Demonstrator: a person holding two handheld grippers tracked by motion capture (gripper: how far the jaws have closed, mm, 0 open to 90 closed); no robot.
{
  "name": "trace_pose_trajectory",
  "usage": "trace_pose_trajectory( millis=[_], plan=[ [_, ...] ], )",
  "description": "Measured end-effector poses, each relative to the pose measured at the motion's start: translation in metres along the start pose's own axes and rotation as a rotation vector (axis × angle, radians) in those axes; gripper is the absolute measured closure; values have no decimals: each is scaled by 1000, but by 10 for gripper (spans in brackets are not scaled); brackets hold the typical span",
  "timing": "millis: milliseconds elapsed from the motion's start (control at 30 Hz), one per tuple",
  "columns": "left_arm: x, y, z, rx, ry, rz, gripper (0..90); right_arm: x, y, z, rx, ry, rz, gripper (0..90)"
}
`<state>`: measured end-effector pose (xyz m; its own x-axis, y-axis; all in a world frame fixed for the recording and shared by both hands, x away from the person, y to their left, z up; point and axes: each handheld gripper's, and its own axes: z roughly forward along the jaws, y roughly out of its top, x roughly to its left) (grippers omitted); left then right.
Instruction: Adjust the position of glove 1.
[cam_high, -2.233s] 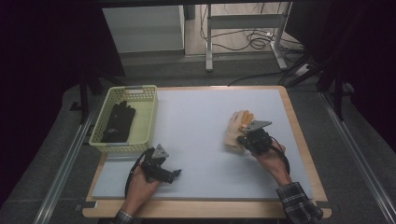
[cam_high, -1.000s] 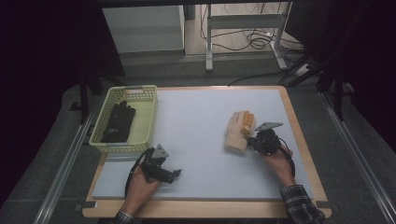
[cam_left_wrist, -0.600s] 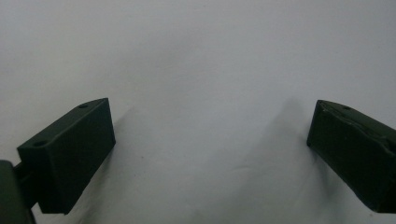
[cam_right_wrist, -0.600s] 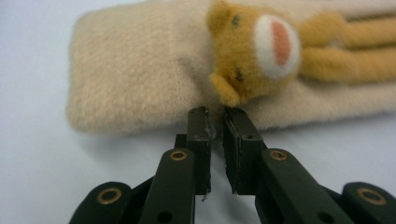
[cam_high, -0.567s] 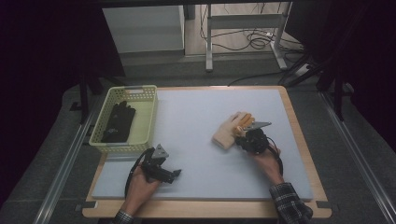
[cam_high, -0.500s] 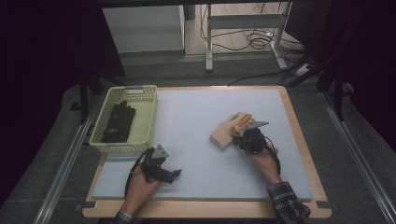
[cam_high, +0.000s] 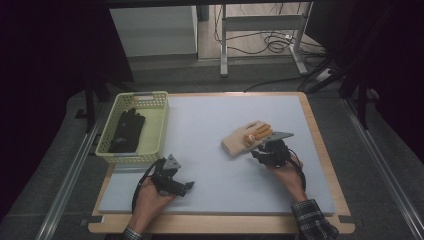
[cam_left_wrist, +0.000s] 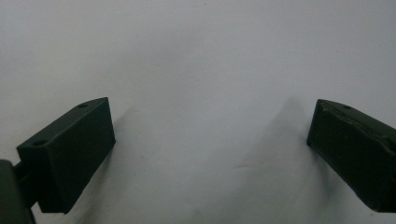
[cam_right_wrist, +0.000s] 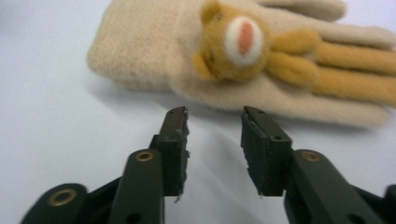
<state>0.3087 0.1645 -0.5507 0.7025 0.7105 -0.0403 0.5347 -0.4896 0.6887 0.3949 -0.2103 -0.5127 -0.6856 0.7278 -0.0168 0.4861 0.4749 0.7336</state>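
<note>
Lying flat on the mat (cam_high: 210, 125), the right gripper (cam_right_wrist: 214, 122) has just been opening, empty, beside the beige glove (cam_right_wrist: 154, 51).

One overhead camera, two riding low on the tools.
The high view looks forward and down over the pale grey foam tabletop (cam_high: 210, 125); both tool views skim it closely, the right facing the beige knitted bear glove (cam_right_wrist: 243, 60) lying at 3 o'clock (cam_high: 247, 137).

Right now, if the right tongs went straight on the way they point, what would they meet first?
Probably the beige bear glove: the right tongs stand open, nothing between them, aimed at its near edge.
</note>
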Motion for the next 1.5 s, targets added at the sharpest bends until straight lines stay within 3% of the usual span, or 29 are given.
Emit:
trace_pose_trajectory(
  millis=[500,633,700,767,833,1000,1133,1300,1500],
  plan=[
    [0,0,0,-7,-4,-3,10,-8,-39,-29,22,-49,1,246],
    [1,0,-1,-8,-6,5,14,-14,-51,-32,27,-55,20,176],
    [2,1,-1,-1,-15,7,15,-15,-53,-32,21,-38,19,143],
    [3,2,-2,6,-17,9,20,-12,-53,-30,33,-52,-1,118],
    [4,9,-2,-2,-12,6,16,-12,-53,-30,35,-64,13,97],
    [7,24,1,-16,-50,-10,0,-11,-54,-30,31,-77,14,83],
    [9,47,10,-16,-88,-6,0,-9,-54,-30,24,-91,-4,85],
    [6,67,17,-13,-103,16,0,-11,-54,-30,28,-74,8,91],
    [-3,104,34,18,-107,67,0,-11,-54,-30,29,-72,11,91]
  ],
)
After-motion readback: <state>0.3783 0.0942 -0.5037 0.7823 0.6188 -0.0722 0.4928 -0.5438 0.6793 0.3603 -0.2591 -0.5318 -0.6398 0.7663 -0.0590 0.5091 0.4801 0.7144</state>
